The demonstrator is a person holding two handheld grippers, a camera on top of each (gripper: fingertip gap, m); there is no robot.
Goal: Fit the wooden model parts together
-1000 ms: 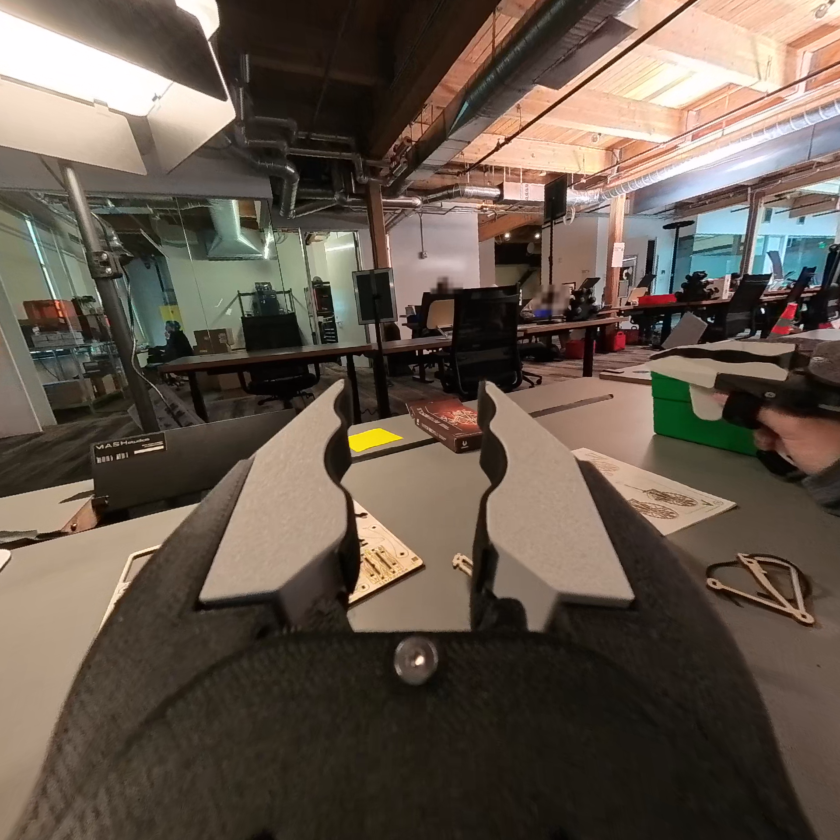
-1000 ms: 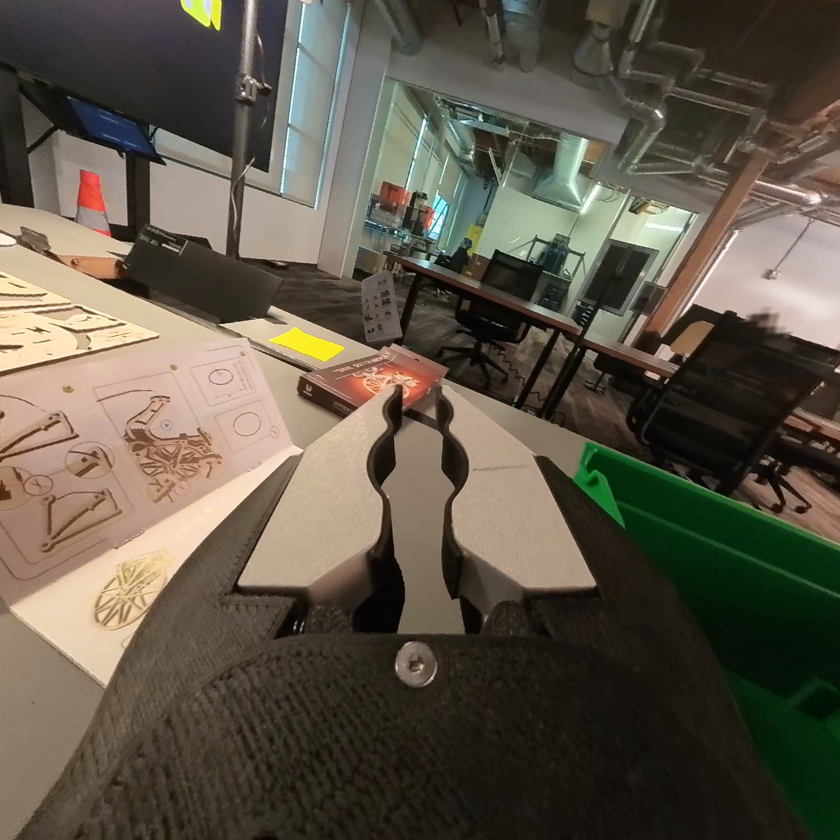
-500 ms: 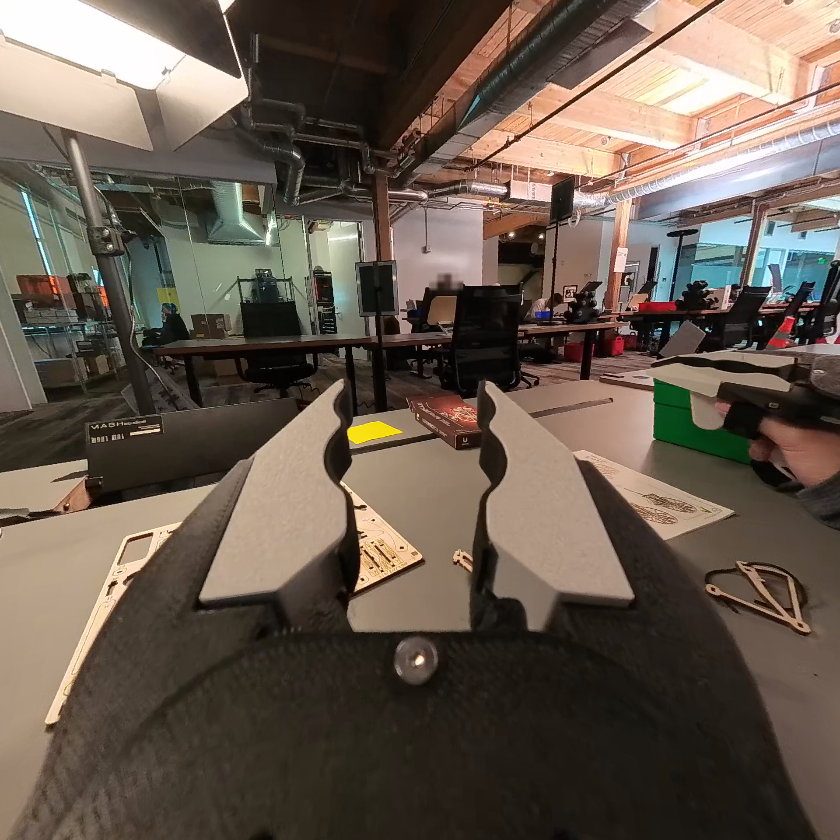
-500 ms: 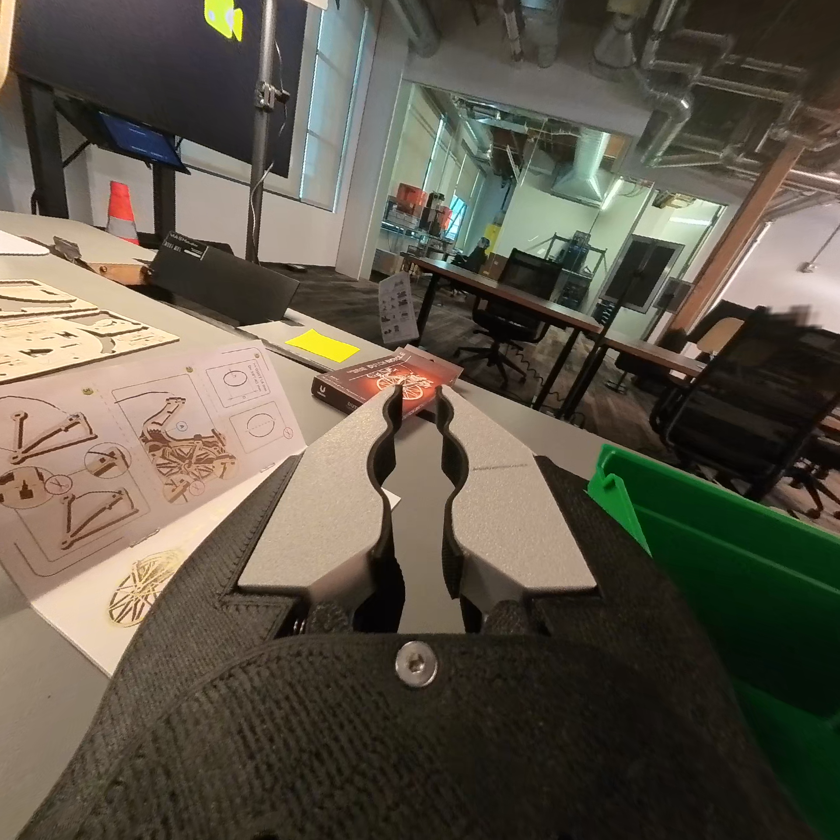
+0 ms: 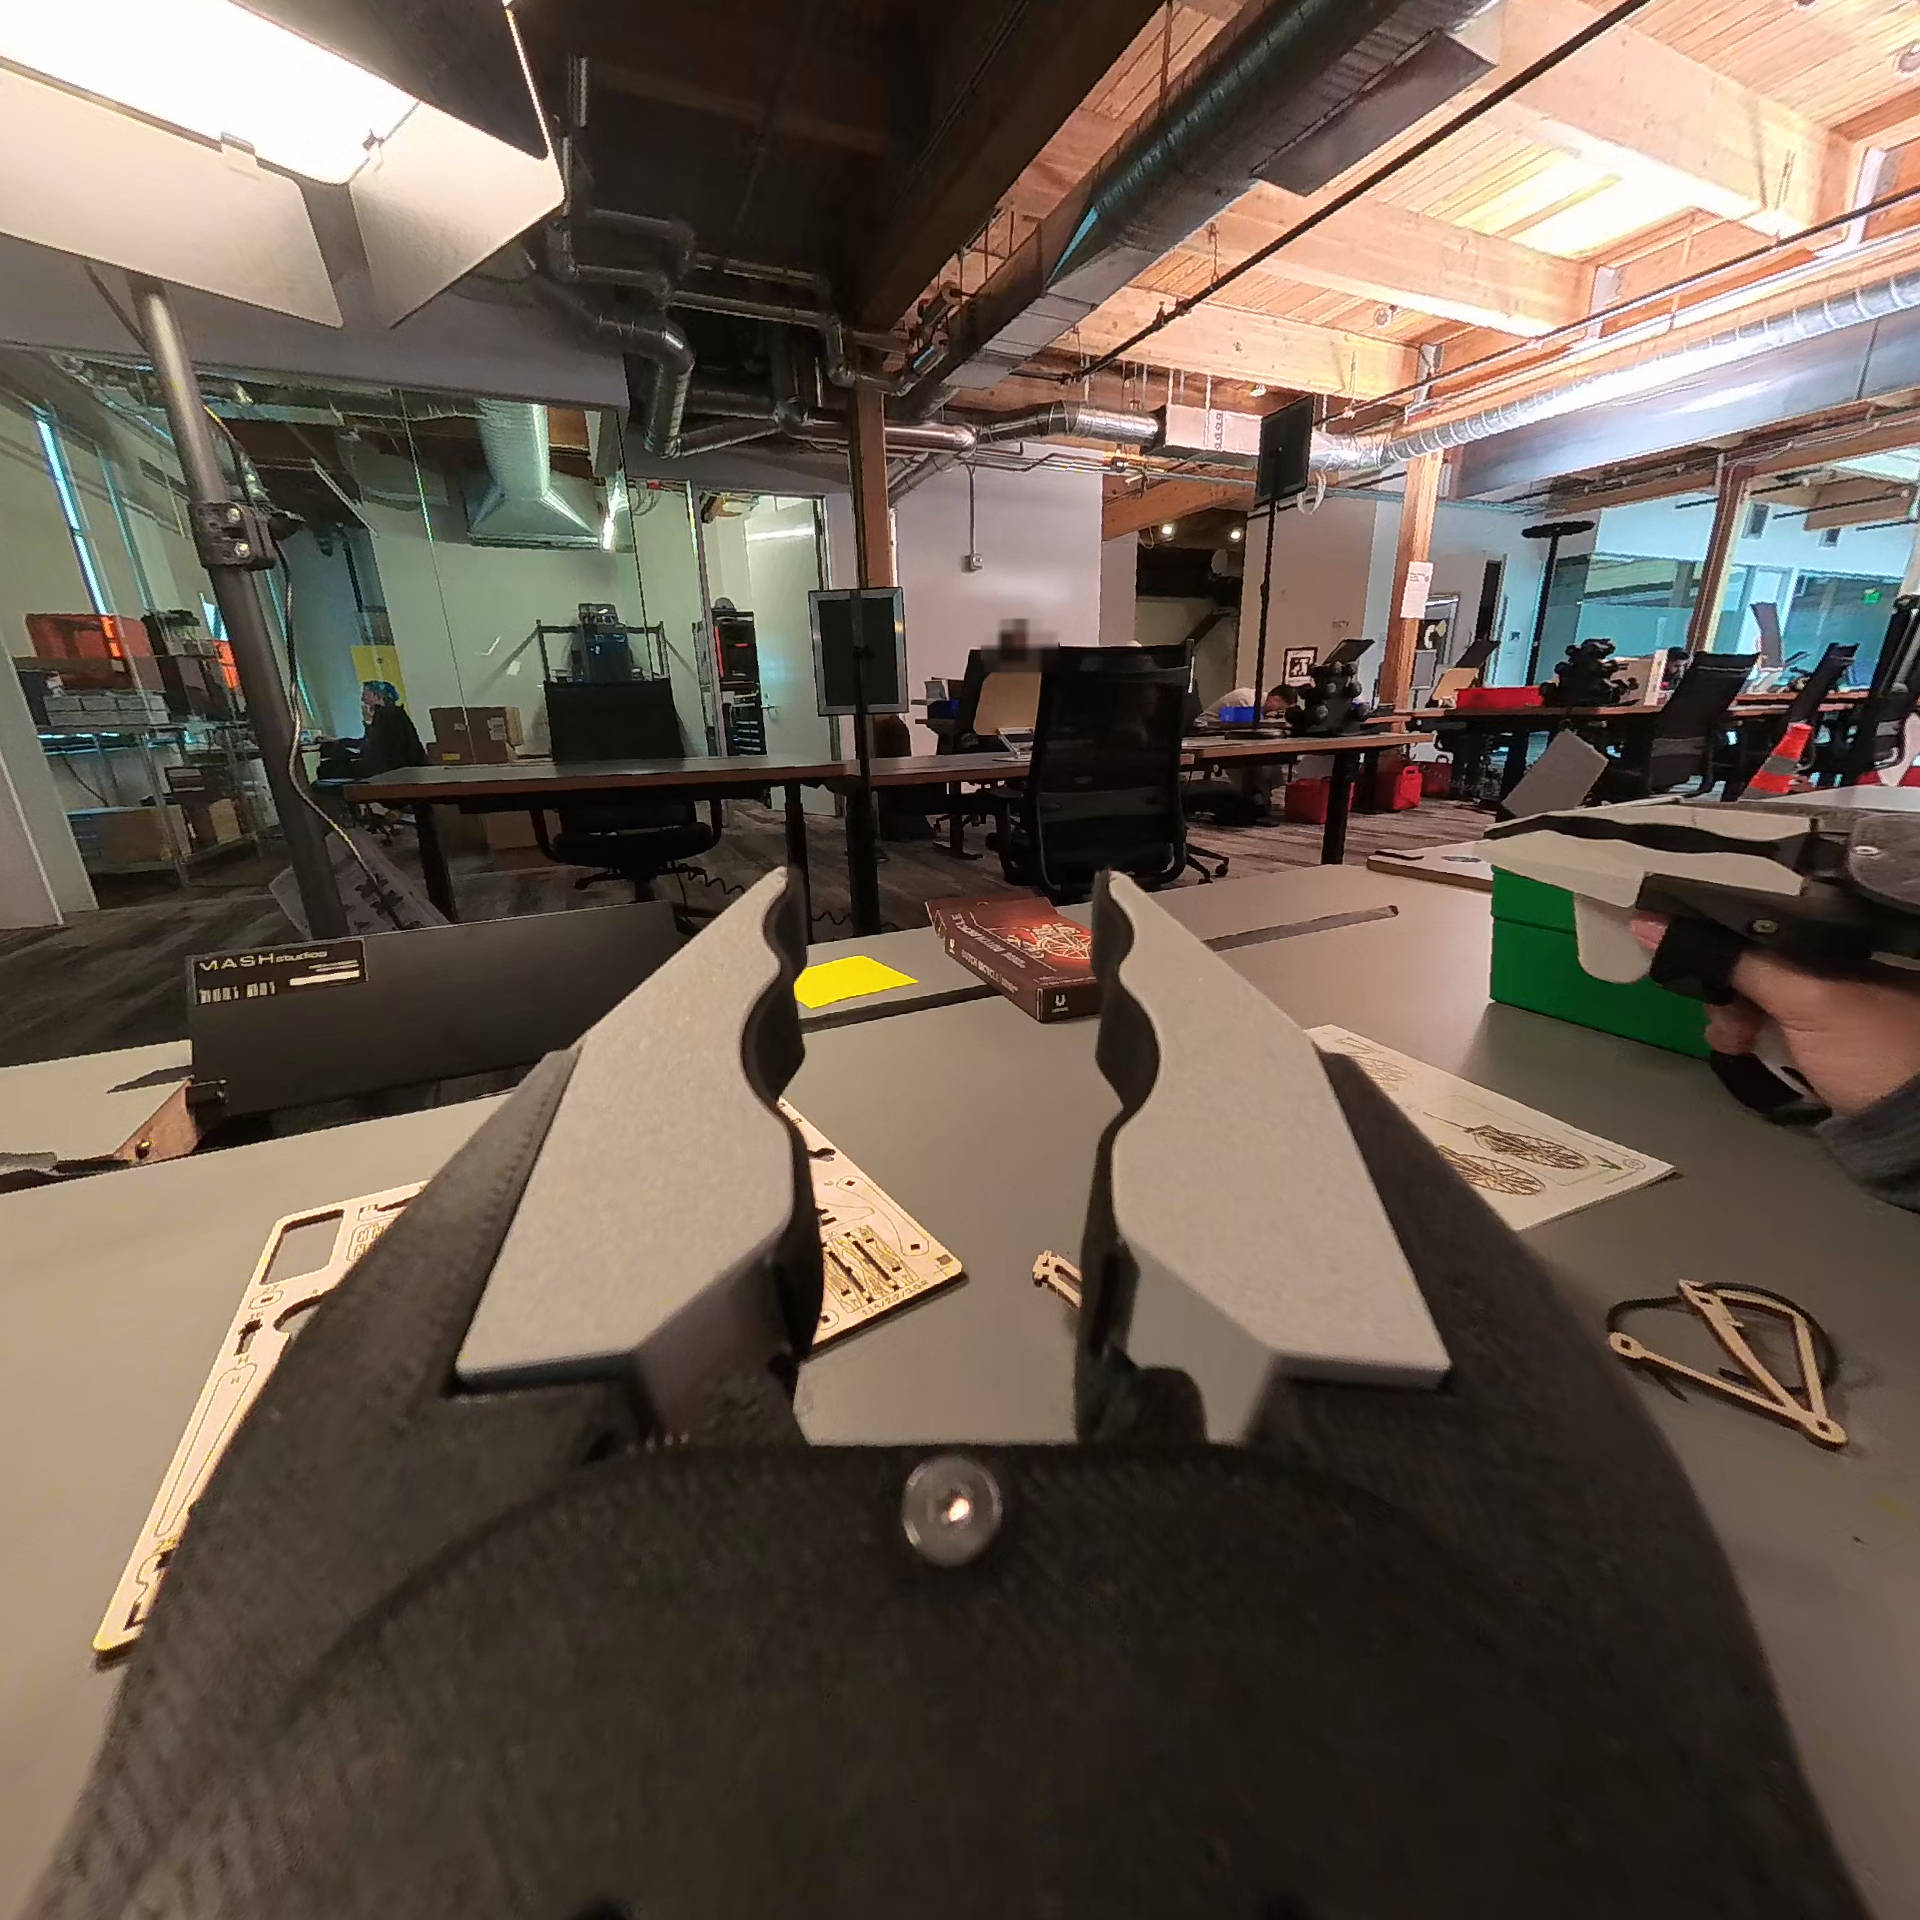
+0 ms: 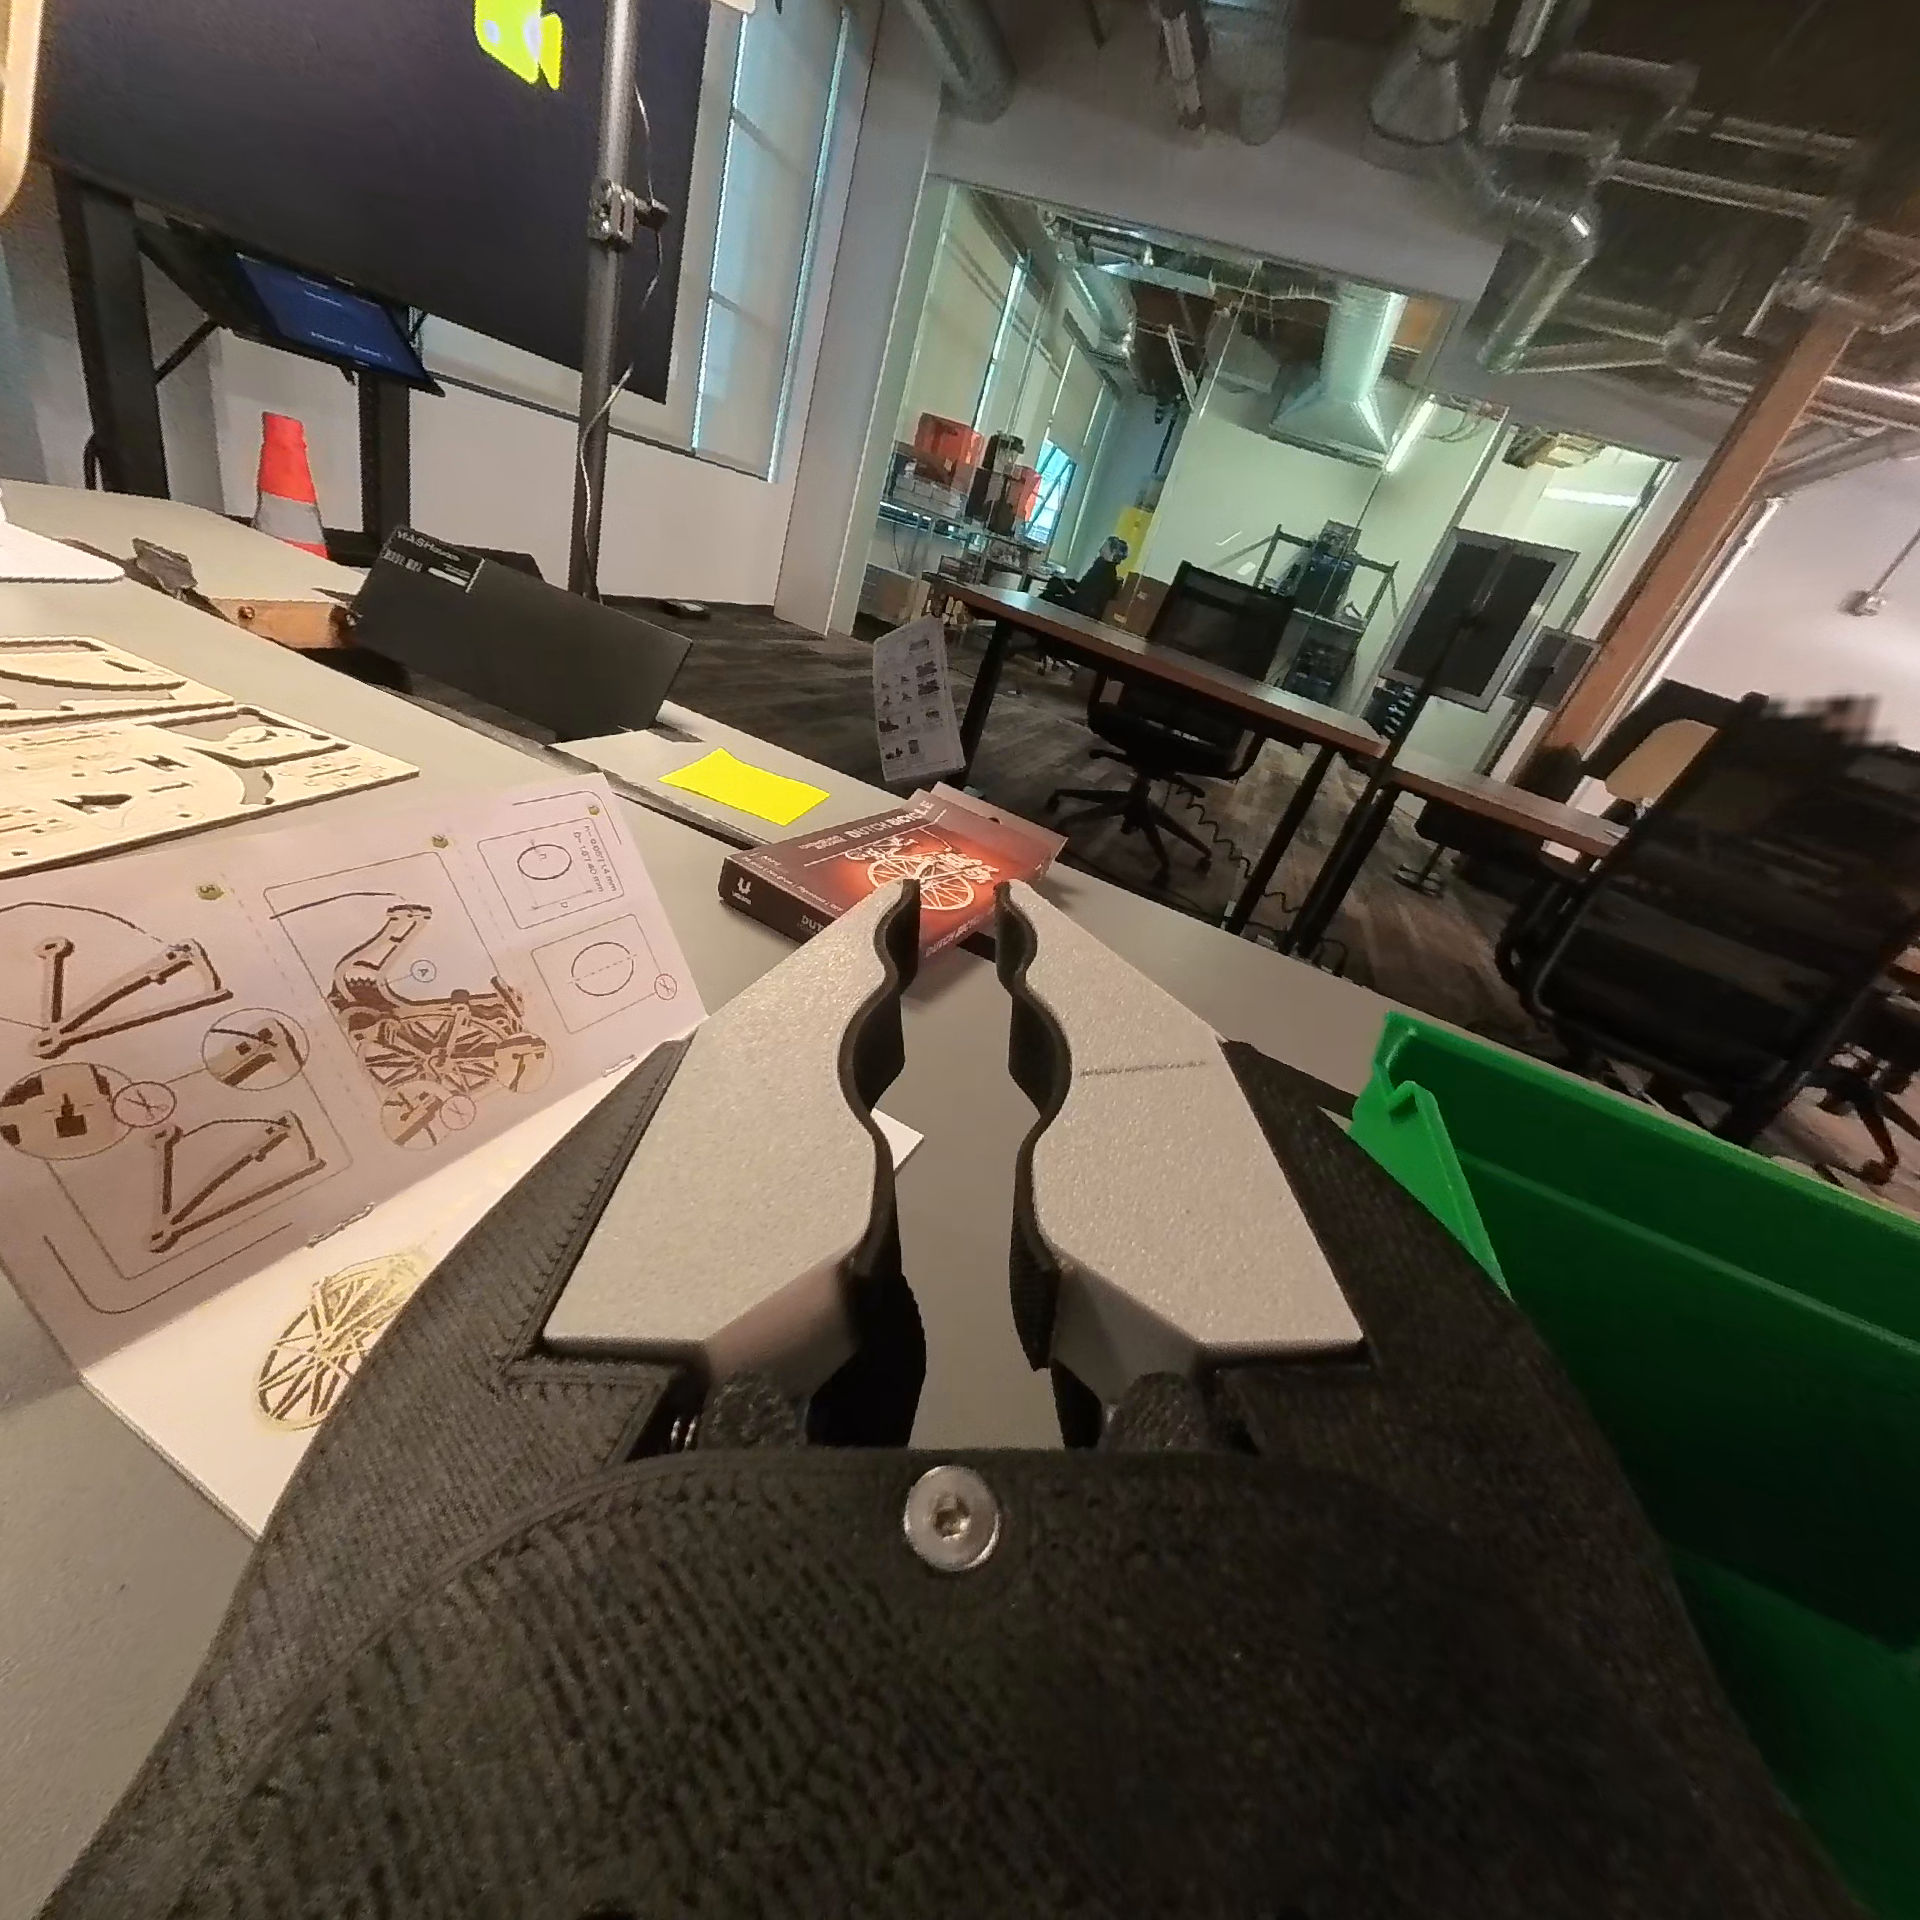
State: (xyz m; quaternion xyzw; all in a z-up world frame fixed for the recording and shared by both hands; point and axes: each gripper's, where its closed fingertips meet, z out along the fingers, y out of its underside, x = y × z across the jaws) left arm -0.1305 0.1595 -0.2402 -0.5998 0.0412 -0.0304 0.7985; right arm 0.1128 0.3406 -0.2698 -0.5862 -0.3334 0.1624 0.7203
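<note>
The left gripper [image 5: 945, 914] is held above the grey table [image 5: 987, 1122] with its fingers spread wide and nothing between them. Below them lies a flat wooden part sheet [image 5: 883, 1262] with cut-out shapes, partly hidden by the left finger. A small loose wooden piece [image 5: 1055, 1273] lies just beside the inner edge of the right finger. Further right on the table rests an assembled triangular wooden frame [image 5: 1725, 1371], with what looks like a dark band looped around it, though the view is too small to be sure.

The right gripper [image 6: 956, 899] hovers near a green bin [image 6: 1662, 1278] on its right side. Its fingers stand only a narrow gap apart, gripping nothing. To its left lies a printed instruction sheet [image 6: 312, 997] over a white page, on which a round spoked wooden wheel [image 6: 322, 1340] lies. Beyond that page sits another wooden part sheet [image 6: 156, 748]. Ahead of the fingertips, a dark red box [image 6: 862, 862] lies on the table, with a yellow note [image 6: 743, 784] just behind it.
</note>
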